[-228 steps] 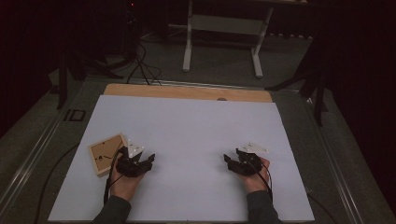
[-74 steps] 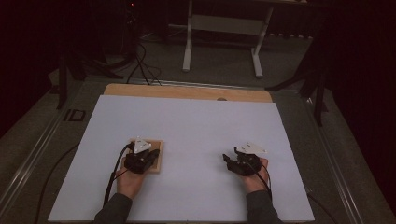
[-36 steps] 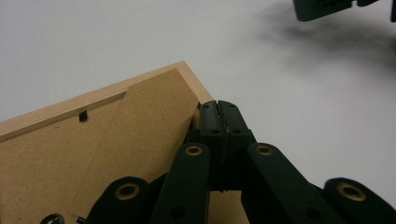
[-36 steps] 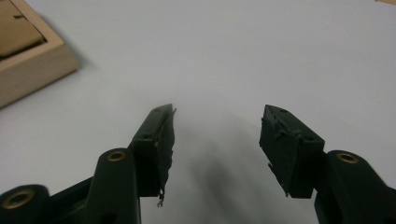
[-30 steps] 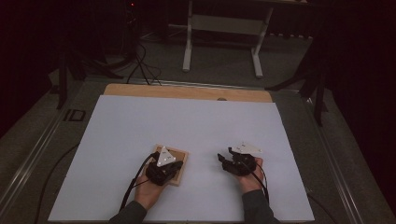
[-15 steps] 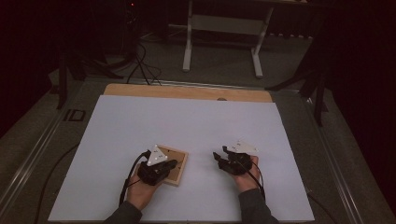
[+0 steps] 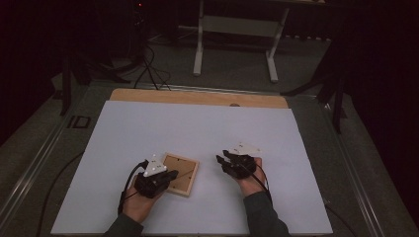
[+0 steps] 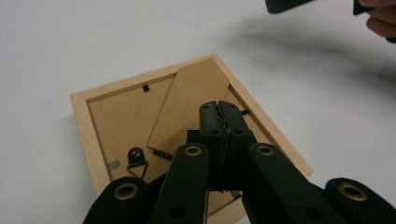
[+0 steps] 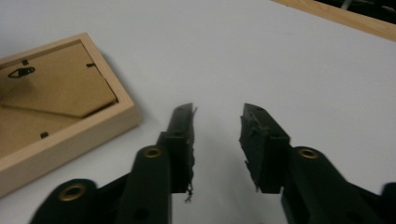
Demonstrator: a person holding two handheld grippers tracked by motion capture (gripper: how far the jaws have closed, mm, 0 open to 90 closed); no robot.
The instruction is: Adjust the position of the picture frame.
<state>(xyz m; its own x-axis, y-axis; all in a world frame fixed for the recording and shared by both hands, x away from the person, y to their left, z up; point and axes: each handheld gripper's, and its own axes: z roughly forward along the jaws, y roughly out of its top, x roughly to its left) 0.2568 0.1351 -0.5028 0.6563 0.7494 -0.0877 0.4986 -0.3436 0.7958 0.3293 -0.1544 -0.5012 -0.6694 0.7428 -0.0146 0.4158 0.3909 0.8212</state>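
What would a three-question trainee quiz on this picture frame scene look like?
1. True or false: the picture frame lies back side up.
2. Which hand-held gripper has a gap between its jaws: A left, B right?
3. What does the frame rest on?

Key: 1 true: the hanger and stand flap show. 2 B: nothing between them; the left is shut. 3 the white sheet on the table.

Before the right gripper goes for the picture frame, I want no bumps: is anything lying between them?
Nothing visible: bare white table separates the right gripper from the picture frame. The left gripper sits over the frame's far part.
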